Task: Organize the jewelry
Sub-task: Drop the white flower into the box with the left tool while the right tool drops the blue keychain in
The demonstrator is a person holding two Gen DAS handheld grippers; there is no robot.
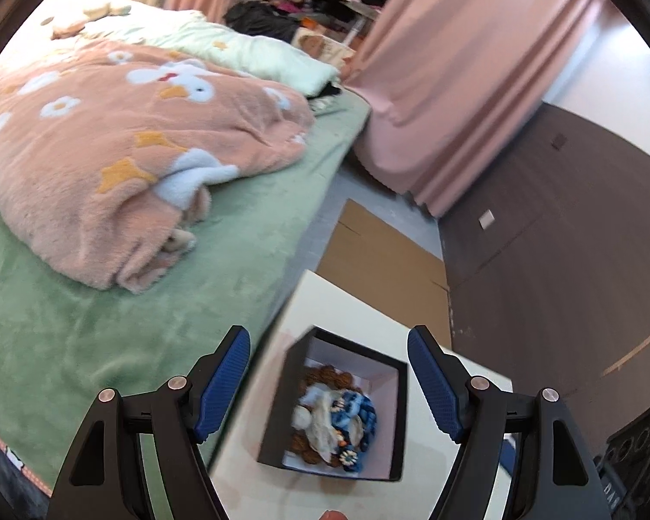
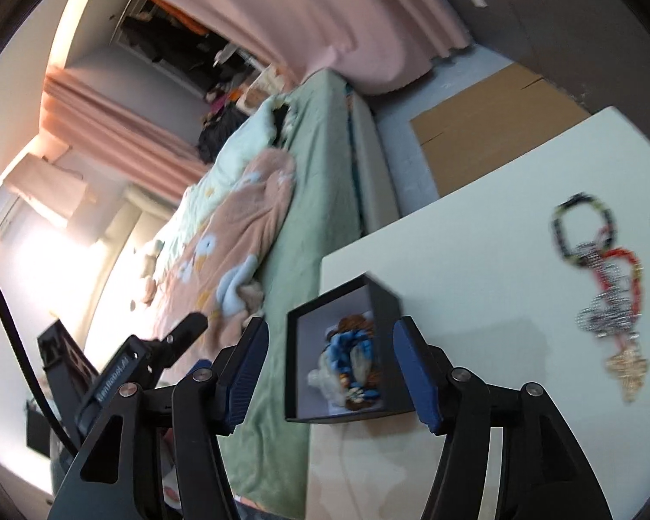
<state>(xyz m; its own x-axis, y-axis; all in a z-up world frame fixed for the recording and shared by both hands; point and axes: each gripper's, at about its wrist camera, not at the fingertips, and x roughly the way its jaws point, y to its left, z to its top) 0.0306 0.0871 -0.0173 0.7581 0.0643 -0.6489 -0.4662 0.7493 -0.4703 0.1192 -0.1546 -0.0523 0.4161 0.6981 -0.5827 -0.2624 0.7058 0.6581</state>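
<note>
Both grippers stand spread and empty: left gripper [image 1: 329, 385] and right gripper [image 2: 329, 372] each bracket the black box [image 2: 385, 303] of beads on the white table [image 2: 476, 216]. Loose necklaces [image 2: 606, 286] lie rightward, probably nearer the right.

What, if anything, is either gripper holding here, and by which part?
Nothing is held. The left gripper and the right gripper both stand open around the black box of jewelry; neither one's blue pads press on its walls.
</note>
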